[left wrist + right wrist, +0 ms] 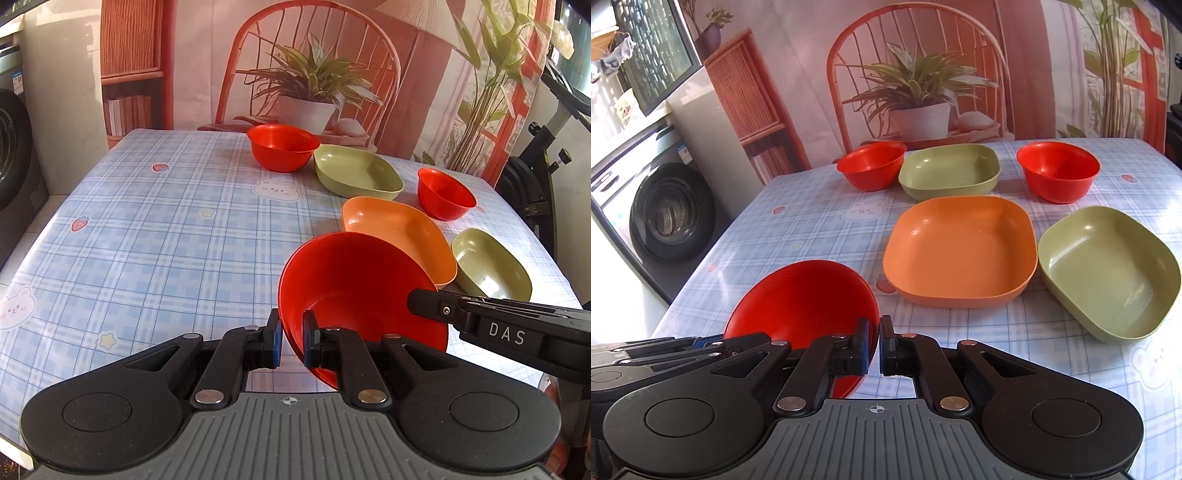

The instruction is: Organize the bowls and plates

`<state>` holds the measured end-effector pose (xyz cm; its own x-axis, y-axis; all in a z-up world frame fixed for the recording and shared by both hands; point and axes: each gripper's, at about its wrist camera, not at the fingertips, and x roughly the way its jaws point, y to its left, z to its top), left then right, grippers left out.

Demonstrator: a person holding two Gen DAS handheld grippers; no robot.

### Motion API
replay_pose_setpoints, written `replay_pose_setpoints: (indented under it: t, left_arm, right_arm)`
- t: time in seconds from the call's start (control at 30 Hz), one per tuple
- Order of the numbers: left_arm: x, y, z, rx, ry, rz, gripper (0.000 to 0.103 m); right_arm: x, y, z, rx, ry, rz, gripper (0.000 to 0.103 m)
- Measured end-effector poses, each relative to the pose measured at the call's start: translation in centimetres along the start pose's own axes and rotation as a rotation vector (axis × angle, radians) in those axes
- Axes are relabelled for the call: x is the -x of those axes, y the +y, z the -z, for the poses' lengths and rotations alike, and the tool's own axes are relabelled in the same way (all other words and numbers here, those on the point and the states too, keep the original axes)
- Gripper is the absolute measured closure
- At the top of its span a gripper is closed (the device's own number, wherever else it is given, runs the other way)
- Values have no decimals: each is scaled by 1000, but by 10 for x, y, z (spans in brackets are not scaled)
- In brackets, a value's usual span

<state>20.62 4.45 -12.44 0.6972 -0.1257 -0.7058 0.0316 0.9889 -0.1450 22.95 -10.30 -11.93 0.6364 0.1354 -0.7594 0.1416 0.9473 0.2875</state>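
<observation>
Backdrop: printed cloth (923, 55) with wicker chair and potted plant hangs beyond the table's far edge; washing machine (668, 214) off to the left of both grippers.
Surface: table in blue plaid cloth (147, 229) with bear and strawberry prints.
Left gripper (292, 341): clamped on the near-left rim of the held red bowl (354, 280), one finger outside the wall, one inside.
Right gripper (879, 345): pinched on the right rim of the same bowl (805, 295); its black fingers enter the left view from the right.
Held red bowl: tilted, between the two grippers, bottom appears clear of the cloth.
Orange plate (960, 251): square, just ahead of the right gripper, a little right; beside the held bowl.
Near green plate (1108, 273): right of the orange plate, close beside it; whether the rims meet, cannot tell.
Far green plate (949, 170): beyond the orange plate, near the far edge.
Far red bowls: one (871, 166) left of the far green plate, close to it; one (1058, 171) right of it, apart.
</observation>
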Motion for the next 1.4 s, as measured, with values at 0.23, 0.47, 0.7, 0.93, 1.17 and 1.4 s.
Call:
replay_pose_setpoints:
  t: [0.23, 0.47, 0.7, 0.93, 1.17, 1.4]
  left_arm:
    - [36, -25, -63, -52, -111, 44, 92]
    - [68, -56, -104, -89, -238, 78, 92]
    - [58, -84, -131, -133, -263, 105, 92]
    - [1, -100, -137, -148, -149, 149, 92]
    - [-80, -124, -135, -206, 35, 173, 92]
    - [-127, -163, -155, -306, 50, 222, 92]
  right_arm:
    - [31, -14, -55, -59, -116, -43, 99]
    - [71, -19, -110, -26, -271, -64, 98]
    - [86, -35, -139, -1, -373, -40, 98]
    - [65, -73, -135, -61, -334, 28, 99]
    - [25, -120, -115, -157, -212, 111, 98]
    - [-2, -174, -130, -235, -196, 177, 98]
